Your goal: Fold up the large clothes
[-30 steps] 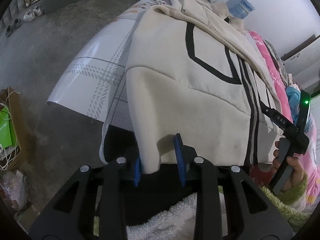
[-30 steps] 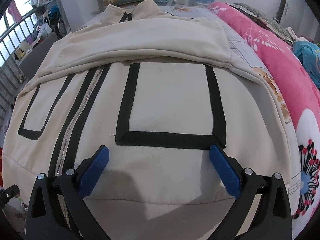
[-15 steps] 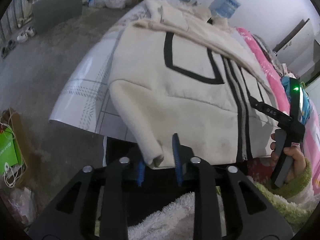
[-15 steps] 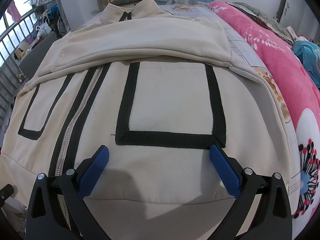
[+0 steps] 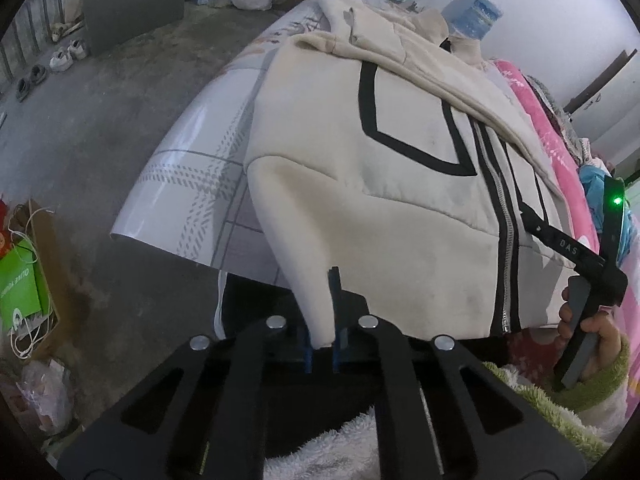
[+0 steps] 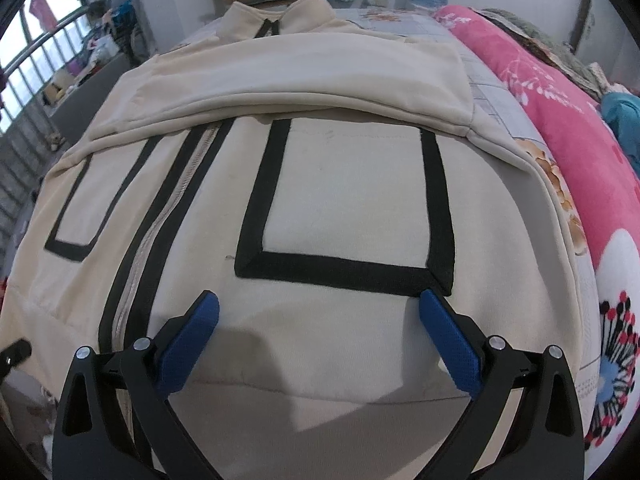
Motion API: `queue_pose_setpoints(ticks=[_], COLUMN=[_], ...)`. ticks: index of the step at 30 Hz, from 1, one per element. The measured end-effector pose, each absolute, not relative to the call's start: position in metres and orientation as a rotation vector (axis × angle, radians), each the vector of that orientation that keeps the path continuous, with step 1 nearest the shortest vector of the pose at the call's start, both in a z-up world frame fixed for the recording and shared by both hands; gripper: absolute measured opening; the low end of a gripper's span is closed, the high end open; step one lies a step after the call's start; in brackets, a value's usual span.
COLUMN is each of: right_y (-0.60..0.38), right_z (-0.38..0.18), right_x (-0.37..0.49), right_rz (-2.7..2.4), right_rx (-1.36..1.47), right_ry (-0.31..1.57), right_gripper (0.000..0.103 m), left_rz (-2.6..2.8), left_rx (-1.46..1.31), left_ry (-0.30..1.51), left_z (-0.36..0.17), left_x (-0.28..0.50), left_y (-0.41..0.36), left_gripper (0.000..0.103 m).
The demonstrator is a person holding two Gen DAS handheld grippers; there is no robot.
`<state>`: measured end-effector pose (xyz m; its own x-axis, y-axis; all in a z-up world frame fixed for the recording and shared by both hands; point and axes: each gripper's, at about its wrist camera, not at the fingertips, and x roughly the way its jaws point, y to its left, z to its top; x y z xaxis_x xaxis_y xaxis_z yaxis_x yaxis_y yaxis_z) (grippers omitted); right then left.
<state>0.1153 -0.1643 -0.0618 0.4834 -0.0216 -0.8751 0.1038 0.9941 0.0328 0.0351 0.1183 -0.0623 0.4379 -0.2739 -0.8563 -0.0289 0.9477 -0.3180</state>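
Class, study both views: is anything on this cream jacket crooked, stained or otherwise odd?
Yes. The cream jacket shows greyish smudges on its lower front beside the zipper. Its hem corner hangs off the bed edge, pinched in the left tool. The right tool is open above it.

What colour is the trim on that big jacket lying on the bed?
Black bands on the cream jacket, outlining rectangles and flanking the zip; clearest in the right wrist view.

Lower hem of the cream zip-up jacket with black stripes (image 6: 344, 208) cut off by the right wrist picture's bottom edge, its corner (image 5: 320, 320) partly hidden between the left gripper (image 5: 321, 350) pads, blue water bottle (image 5: 472, 16) half hidden behind the collar, white lettering on the green paper bag (image 5: 18, 292) too blurred to read
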Motion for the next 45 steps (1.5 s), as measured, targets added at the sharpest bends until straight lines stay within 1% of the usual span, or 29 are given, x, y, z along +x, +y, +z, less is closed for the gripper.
queue_pose_setpoints(ticks=[5, 11, 13, 17, 19, 20, 22, 27, 29, 30, 31, 32, 33, 34, 35, 36, 37, 45], right_y=[-0.177, -0.200, -0.216, -0.252, -0.264, -0.270, -0.276, -0.286, -0.286, -0.286, -0.287, -0.288, -0.287, -0.286, -0.283, -0.282, -0.280, -0.272], right_z=[-0.050, -0.032, -0.028, -0.025, -0.029, -0.032, -0.037, -0.044, -0.052, -0.054, -0.058, -0.062, -0.063, -0.062, -0.059, -0.056, -0.052, -0.024], right_x=[0.100, 0.046, 0.027, -0.011, -0.022, -0.028, -0.032, -0.029, -0.024, -0.022, -0.020, -0.021, -0.022, -0.023, -0.025, -0.029, -0.032, -0.044], right_rz=[-0.054, -0.058, -0.084, -0.150, -0.171, -0.179, -0.197, -0.205, -0.221, -0.228, -0.219, -0.203, -0.193, -0.186, -0.189, -0.184, -0.174, -0.129], right_rx=[0.140, 0.169, 0.212, 0.343, 0.400, 0.434, 0.462, 0.534, 0.532, 0.535, 0.554, 0.594, 0.610, 0.615, 0.602, 0.596, 0.598, 0.531], right_ry=[1.071, 1.065, 1.073, 1.094, 1.107, 1.116, 1.129, 1.118, 1.153, 1.166, 1.179, 1.183, 1.180, 1.174, 1.165, 1.157, 1.145, 1.070], right_gripper=[0.097, 0.097, 0.094, 0.085, 0.077, 0.076, 0.068, 0.055, 0.050, 0.041, 0.034, 0.031, 0.024, 0.021, 0.017, 0.010, 0.007, 0.005], left_rz=[-0.153, -0.156, -0.161, -0.170, -0.173, -0.173, -0.173, -0.169, -0.169, -0.169, -0.168, -0.167, -0.167, -0.167, -0.167, -0.172, -0.181, -0.236], left_rx=[-0.271, -0.228, -0.214, -0.200, -0.196, -0.194, -0.192, -0.196, -0.195, -0.192, -0.189, -0.187, -0.185, -0.181, -0.177, -0.183, -0.200, -0.258], left_ry=[1.091, 1.066, 1.063, 1.074, 1.081, 1.084, 1.088, 1.094, 1.091, 1.089, 1.086, 1.082, 1.078, 1.072, 1.063, 1.054, 1.047, 0.987], left_z=[-0.059, -0.055, -0.055, -0.056, -0.056, -0.057, -0.058, -0.058, -0.058, -0.058, -0.058, -0.058, -0.057, -0.056, -0.054, -0.050, -0.047, -0.026], left_x=[0.032, 0.029, 0.028, 0.029, 0.031, 0.032, 0.032, 0.033, 0.033, 0.033, 0.033, 0.032, 0.031, 0.030, 0.028, 0.026, 0.024, 0.007], left_y=[0.115, 0.111, 0.111, 0.111, 0.110, 0.110, 0.109, 0.109, 0.109, 0.108, 0.108, 0.108, 0.107, 0.107, 0.107, 0.107, 0.109, 0.117], left_gripper=[0.005, 0.005, 0.005, 0.005, 0.005, 0.005, 0.005, 0.005, 0.005, 0.005, 0.005, 0.005, 0.005, 0.005, 0.005, 0.005, 0.004, 0.004])
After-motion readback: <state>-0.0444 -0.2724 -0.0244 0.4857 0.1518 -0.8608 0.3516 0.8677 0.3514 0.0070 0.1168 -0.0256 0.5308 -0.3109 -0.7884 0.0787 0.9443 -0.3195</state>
